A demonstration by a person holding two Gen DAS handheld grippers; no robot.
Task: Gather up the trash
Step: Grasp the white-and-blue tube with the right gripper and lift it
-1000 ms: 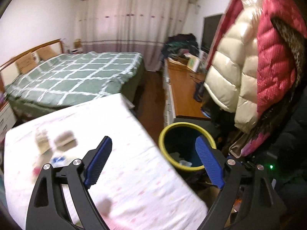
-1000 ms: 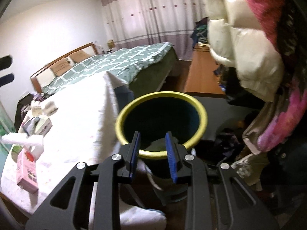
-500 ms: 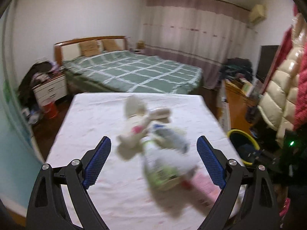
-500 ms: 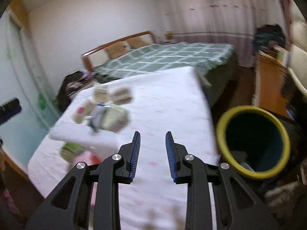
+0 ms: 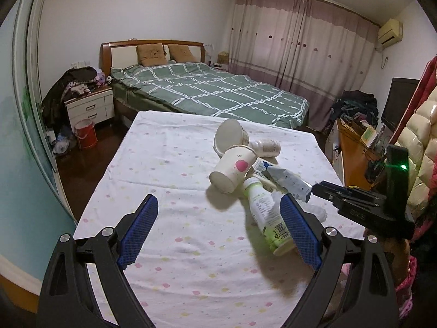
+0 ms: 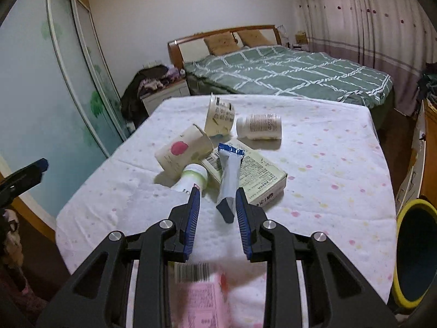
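On the table's dotted white cloth [image 5: 169,164] lies a heap of trash: a paper cup with a pink print [image 5: 232,169] [image 6: 185,153], a white tub [image 6: 220,116], a pill bottle [image 6: 259,127], a flat box [image 6: 256,175], a blue-grey tube [image 6: 229,175] and a green-white bottle [image 5: 267,218]. My left gripper [image 5: 218,205] hangs wide open and empty over the cloth, its right finger beside the bottle. My right gripper [image 6: 217,194] stands narrowly open; the tube's near end shows between its fingertips, untouched by the pads. A blurred pink carton [image 6: 202,300] lies under it.
A yellow-rimmed bin [image 6: 409,246] stands on the floor off the table's right edge. A green-quilted bed [image 5: 213,90] lies behind the table, a nightstand [image 5: 90,106] to its left, a wooden desk [image 5: 352,150] and hanging coats [image 5: 418,150] to the right.
Both views have swung from the bin to the trash heap on the table. The left jaws stay wide and the right jaws keep their narrow gap, both empty.
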